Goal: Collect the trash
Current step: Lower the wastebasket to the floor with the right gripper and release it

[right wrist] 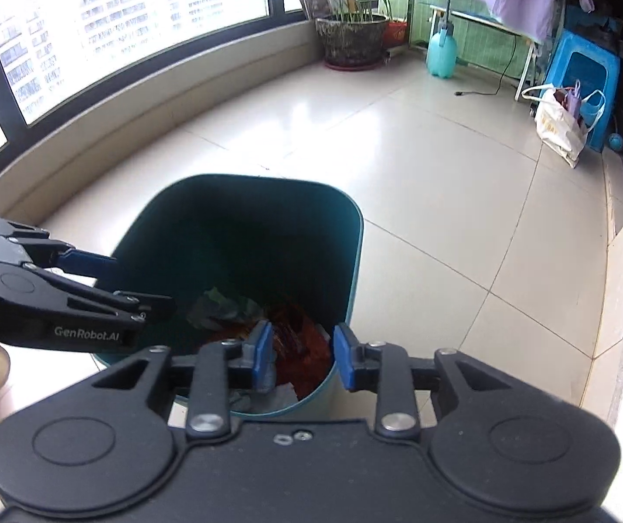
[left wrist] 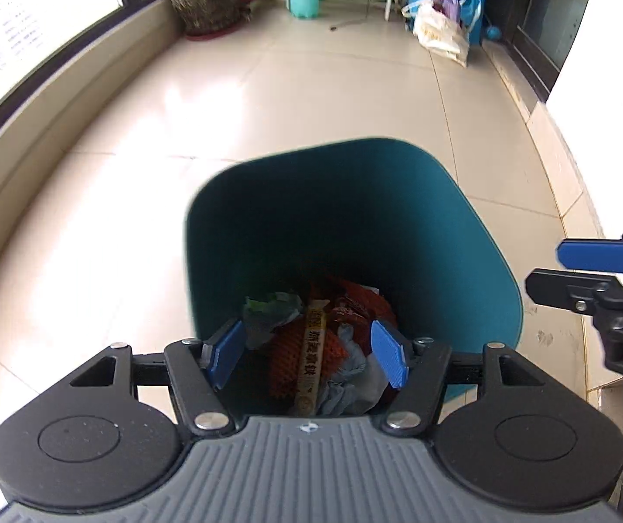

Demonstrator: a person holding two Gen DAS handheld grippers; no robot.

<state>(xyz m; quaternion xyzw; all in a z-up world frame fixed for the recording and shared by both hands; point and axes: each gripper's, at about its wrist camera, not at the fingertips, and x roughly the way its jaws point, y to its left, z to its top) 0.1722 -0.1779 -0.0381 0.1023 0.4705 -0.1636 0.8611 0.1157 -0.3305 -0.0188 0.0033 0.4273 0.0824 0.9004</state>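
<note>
Now both tools hang over the mouth of the teal plastic bin with rounded corners (left wrist: pixel 442 235), which stands on the glossy cream-tiled floor (left wrist: pixel 320 96) of a balcony, near the curved window ledge (right wrist: pixel 145 100). The left tool (left wrist: pixel 307 355) has its blue-padded jaws spread wide with nothing between them; the right tool (right wrist: pixel 302 357) stands partly open, likewise empty, just inside the bin's near rim. The trash lies at the bottom of the bin: an orange foam fruit net (left wrist: pixel 285 361), a long tan printed wrapper (left wrist: pixel 311 357) lying across it, crumpled grey-white paper (left wrist: pixel 355 379) to the right and a scrap of green-and-white packaging (left wrist: pixel 272 309) toward the far left. Judging by this, a drop has been made and the step in hand is clearing away from the bin. To do that well, lift both tools straight up past the rim so neither pad catches the wall or tips the bin, keep the two tools apart from each other, and then scan the floor for anything left; none shows nearby.
</note>
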